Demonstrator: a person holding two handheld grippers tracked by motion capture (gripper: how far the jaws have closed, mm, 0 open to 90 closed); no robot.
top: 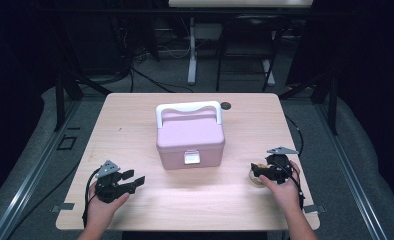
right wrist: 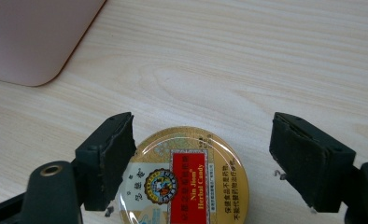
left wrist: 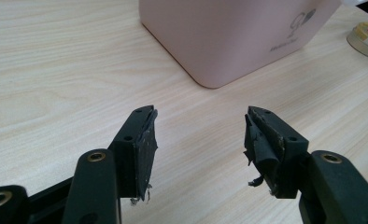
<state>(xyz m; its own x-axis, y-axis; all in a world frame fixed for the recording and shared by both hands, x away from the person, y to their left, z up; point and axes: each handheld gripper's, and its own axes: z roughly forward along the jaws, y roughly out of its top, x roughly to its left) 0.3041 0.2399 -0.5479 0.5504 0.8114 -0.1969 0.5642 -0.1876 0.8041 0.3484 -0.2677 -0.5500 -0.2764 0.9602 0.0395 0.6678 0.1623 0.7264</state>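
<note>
A round candy tin (right wrist: 182, 179) lies flat on the counter (top: 135, 125), near the right edge and close to the front. Its gold lid with the red label faces up. The right tool (top: 263, 172) sits over it with its jaws wide apart. One jaw is at the tin's side and may just touch it. The other jaw stands well off, with bare wood between it and the tin. So the tin is not held; it rests on its own. The tool looks placed this way so the tin sits in the gap between the jaws.

The left tool (left wrist: 198, 140) is near the front left corner of the counter. Its jaws are wide open too, and nothing is between them. It points at the pink box (top: 189, 137), so it looks ready to help with the box.

The pink box stands in the middle of the counter. Its lid is shut, and its white handle (top: 188, 109) stands up over the back of the lid. A small white clasp (top: 191, 157) is on the front, facing the person. If the tin is meant to go inside, I think the shut lid stands in the way.

A small dark round thing (top: 226, 105) lies near the back edge of the counter, well away from both tools. The wood between the tin and the box is bare.
</note>
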